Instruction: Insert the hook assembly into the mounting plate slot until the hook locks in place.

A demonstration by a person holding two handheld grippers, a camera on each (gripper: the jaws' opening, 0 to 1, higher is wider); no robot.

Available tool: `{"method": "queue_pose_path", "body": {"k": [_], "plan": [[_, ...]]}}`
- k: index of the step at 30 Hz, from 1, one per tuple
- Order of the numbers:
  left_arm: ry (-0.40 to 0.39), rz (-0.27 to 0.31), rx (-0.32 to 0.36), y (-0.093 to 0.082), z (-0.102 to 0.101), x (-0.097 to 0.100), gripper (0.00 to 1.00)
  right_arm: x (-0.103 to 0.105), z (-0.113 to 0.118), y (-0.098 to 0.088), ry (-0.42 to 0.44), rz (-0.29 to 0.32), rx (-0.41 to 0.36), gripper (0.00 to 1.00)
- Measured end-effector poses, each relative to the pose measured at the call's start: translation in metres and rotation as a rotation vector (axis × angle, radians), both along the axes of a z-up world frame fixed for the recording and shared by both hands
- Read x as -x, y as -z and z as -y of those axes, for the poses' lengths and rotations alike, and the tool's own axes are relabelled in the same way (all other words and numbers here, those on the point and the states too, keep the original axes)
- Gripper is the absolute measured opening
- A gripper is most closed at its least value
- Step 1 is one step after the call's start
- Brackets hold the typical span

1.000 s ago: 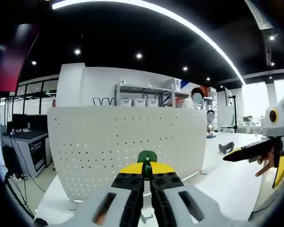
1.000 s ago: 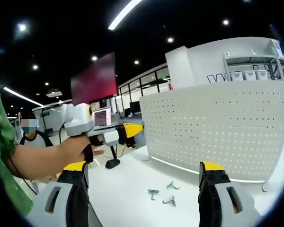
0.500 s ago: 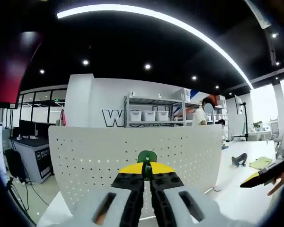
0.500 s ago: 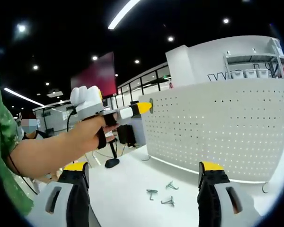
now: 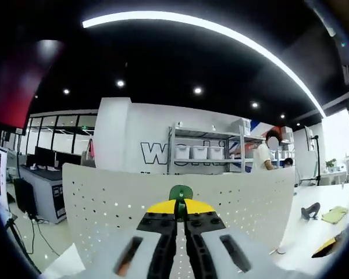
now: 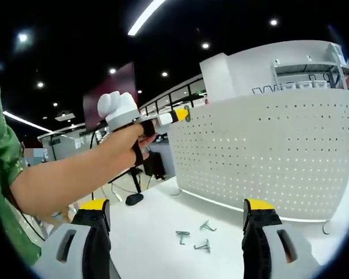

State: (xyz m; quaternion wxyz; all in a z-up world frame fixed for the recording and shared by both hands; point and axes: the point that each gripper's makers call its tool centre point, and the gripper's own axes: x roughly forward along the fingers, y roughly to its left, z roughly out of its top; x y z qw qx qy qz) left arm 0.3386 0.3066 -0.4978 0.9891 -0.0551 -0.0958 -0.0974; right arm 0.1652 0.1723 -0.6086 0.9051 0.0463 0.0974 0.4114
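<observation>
The left gripper (image 5: 175,216), jaws pinching a green hook (image 5: 180,193), is lining up with the pegboard (image 6: 267,157) mid-frame for insertion, while the right gripper (image 6: 174,229) is waiting, jaws wide

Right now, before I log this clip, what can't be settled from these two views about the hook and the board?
- Left gripper view: the green hook sits between shut jaws; its shank is hidden by them.
- Left gripper view: the pegboard lower edge is covered by the left gripper.
- Right gripper view: whether the hook tip touches a hole is too small to tell.
- Right gripper view: the spare hooks are too small to compare.
</observation>
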Motion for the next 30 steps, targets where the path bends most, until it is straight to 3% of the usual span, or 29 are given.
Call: {"method": "queue_pose_path", "body": {"k": [15,20,30], "plan": [[-0.074,-0.016,0.012,0.009,-0.013,-0.041,0.03,-0.017,0.012,0.015,0.025,-0.037,0.011,0.96],[-0.100,-0.008,-0.013,0.008,-0.021,-0.050,0.03,-0.022,0.015,0.018,0.033,-0.046,0.010,0.96],[-0.116,-0.022,0.006,0.012,-0.033,-0.065,0.03,-0.030,0.017,0.025,0.042,-0.062,0.012,0.96]]}}
